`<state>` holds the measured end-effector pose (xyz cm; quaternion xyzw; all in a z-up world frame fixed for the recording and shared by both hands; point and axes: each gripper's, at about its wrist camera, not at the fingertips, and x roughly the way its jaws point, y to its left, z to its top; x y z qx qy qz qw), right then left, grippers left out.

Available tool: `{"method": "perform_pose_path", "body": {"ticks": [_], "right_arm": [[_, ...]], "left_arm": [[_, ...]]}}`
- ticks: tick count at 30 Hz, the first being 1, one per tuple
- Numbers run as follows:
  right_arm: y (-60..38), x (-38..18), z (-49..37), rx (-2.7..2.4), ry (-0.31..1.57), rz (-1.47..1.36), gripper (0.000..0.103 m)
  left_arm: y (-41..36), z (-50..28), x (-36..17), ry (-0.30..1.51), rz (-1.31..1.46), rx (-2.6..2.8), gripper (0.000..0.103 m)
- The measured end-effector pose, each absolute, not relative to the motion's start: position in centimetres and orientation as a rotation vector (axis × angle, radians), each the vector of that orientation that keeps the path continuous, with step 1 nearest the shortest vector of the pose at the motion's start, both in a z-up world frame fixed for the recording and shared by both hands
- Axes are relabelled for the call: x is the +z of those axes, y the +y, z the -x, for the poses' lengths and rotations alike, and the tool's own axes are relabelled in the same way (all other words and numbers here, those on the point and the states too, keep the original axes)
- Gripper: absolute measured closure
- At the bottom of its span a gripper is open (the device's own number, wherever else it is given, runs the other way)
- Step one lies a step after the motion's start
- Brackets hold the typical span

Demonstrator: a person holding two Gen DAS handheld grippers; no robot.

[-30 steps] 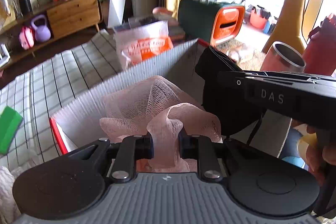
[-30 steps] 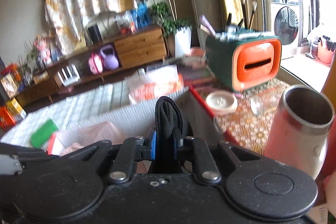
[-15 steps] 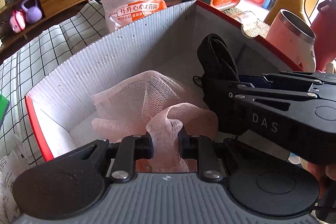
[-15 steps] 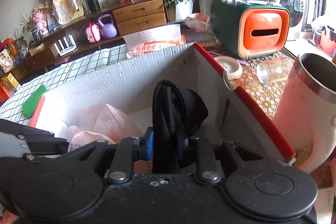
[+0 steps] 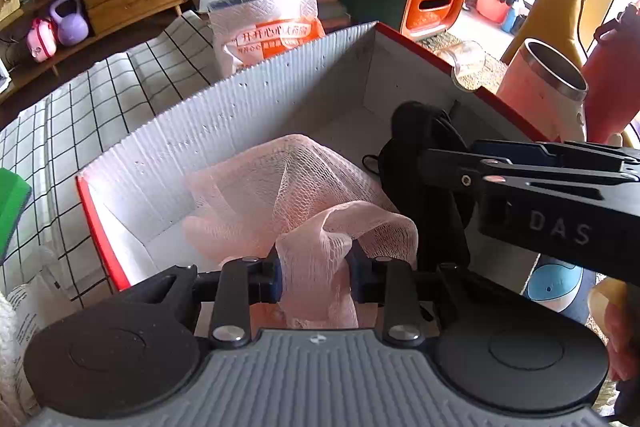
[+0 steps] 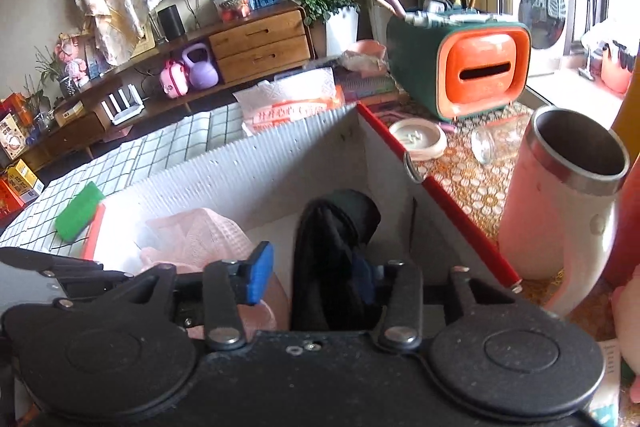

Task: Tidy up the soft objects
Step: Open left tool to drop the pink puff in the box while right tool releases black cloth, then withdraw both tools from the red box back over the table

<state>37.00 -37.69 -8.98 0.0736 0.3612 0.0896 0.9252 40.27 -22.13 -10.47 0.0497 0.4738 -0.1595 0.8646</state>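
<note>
A white corrugated box with a red rim (image 5: 224,115) sits in front of both grippers; it also shows in the right wrist view (image 6: 256,163). My left gripper (image 5: 314,273) is shut on a pink mesh bath puff (image 5: 288,187), held inside the box. My right gripper (image 6: 316,275) is open over the box's right side, its blue pads apart. A black folded cloth (image 6: 332,243) stands between them, leaning on the right pad. The cloth (image 5: 424,143) and the right gripper's body show at the right of the left wrist view. The pink puff (image 6: 196,235) lies left of the cloth.
A pink steel-rimmed mug (image 6: 568,195) stands right of the box. A tissue pack (image 5: 268,31) and a green-orange organizer (image 6: 460,67) stand behind it. A green sponge (image 6: 78,213) lies on the checked cloth (image 5: 60,115) at left. A glass jar (image 6: 482,145) lies near the mug.
My right gripper's jaws have opened and released the black cloth inside the box. Both grippers have lowered into the box. The left gripper still clamps the pink puff.
</note>
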Motion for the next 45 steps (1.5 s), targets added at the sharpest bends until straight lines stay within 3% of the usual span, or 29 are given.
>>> {"method": "perform_pose_path", "body": {"ticks": [1,3,4,26,30,35,45], "right_arm": [[-37.6,-8.7,-36.8,0.182,0.734,-0.148,0.053],[-37.7,-8.2,-36.3,0.182,0.725,-0.152,0.047],[-37.7,-8.0,-36.1,0.182,0.721,-0.154,0.046],[-35.3,-1.4,-27.1,0.283,0.569,-0.127,0.010],[-33.6,-0.3,-24.9,0.316,0.537,-0.103,0.004],[-31.8,1.0,-22.4,0.353,0.488,-0.090,0.001],[-27.4,1.6,-18.6,0.431,0.461,-0.083,0.000]], "left_arm": [[-22.1,-40.1,-10.3,0.985,-0.103,-0.331,0.067],[-21.8,-39.8,-9.9,0.976,-0.090,-0.325,0.030],[-21.7,-39.7,-9.7,0.975,-0.082,-0.325,0.027],[-16.4,-31.6,-3.1,0.784,-0.061,-0.328,0.027],[-14.4,-29.2,-1.6,0.762,-0.052,-0.337,0.021],[-11.6,-25.8,0.3,0.722,-0.059,-0.341,0.019],[-5.3,-19.5,3.1,0.633,-0.049,-0.302,0.003]]}}
